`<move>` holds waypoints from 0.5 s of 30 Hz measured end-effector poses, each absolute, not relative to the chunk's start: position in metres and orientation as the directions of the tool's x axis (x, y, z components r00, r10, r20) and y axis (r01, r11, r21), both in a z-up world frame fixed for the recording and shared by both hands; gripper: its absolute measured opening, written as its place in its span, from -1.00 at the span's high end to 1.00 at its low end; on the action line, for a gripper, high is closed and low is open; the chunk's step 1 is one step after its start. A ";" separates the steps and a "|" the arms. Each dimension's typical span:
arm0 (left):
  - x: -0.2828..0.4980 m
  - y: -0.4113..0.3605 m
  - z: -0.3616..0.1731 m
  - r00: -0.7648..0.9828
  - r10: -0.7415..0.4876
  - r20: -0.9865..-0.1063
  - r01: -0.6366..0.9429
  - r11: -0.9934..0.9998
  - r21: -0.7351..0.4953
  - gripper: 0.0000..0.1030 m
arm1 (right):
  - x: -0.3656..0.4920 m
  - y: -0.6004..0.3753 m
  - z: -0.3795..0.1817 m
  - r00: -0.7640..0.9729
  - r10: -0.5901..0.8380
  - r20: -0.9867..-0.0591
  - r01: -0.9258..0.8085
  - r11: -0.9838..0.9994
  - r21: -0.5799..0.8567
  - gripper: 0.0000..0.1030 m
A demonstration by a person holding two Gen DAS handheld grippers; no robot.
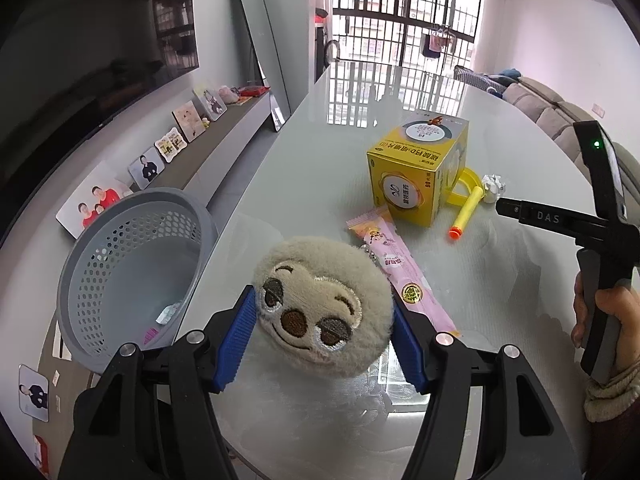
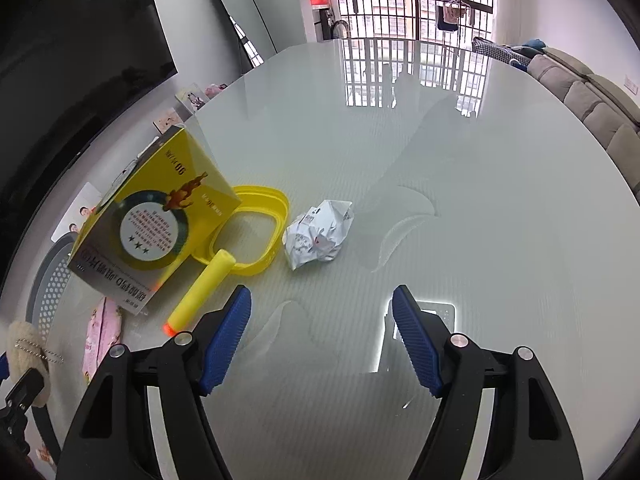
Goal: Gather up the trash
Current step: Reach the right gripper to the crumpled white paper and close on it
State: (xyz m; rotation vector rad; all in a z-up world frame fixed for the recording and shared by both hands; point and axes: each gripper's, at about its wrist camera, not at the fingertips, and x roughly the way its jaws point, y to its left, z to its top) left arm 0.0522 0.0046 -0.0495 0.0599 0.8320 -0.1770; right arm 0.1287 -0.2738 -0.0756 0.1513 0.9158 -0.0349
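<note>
The left gripper [image 1: 324, 332] has its 2 blue pads against either side of a plush toy face [image 1: 324, 304] on the glass table [image 1: 320, 168], grasping it. Only the left wrist view shows the inside of the grey perforated basket [image 1: 128, 272] at the table's left edge, with a few scraps at its bottom; the right wrist view catches just a sliver of its rim. A pink wrapper [image 1: 400, 272] lies just beside the toy, and behind it stands a yellow box [image 1: 416, 172].

The right gripper [image 2: 322, 332] hangs spread wide above bare glass, holding nothing. Its view shows the crumpled paper ball [image 2: 320, 234] plainly, ahead of the pads, beside a yellow plastic ring [image 2: 264, 232] and a yellow foam dart [image 2: 200, 292] with an orange tip. In the left view that paper is only a small white lump behind the dart.
</note>
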 end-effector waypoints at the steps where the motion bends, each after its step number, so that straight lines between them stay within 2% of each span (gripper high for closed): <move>1: 0.053 0.006 -0.049 0.660 -0.133 -0.739 0.178 0.984 -0.018 -0.20 | 0.134 -0.274 -0.077 0.606 0.026 -0.795 0.100 0.989 0.109 -0.36; 15: 0.054 0.008 -0.051 0.658 -0.133 -0.741 0.171 0.985 -0.025 -0.20 | 0.172 -0.277 -0.080 0.614 0.006 -0.789 0.118 0.988 0.100 -0.36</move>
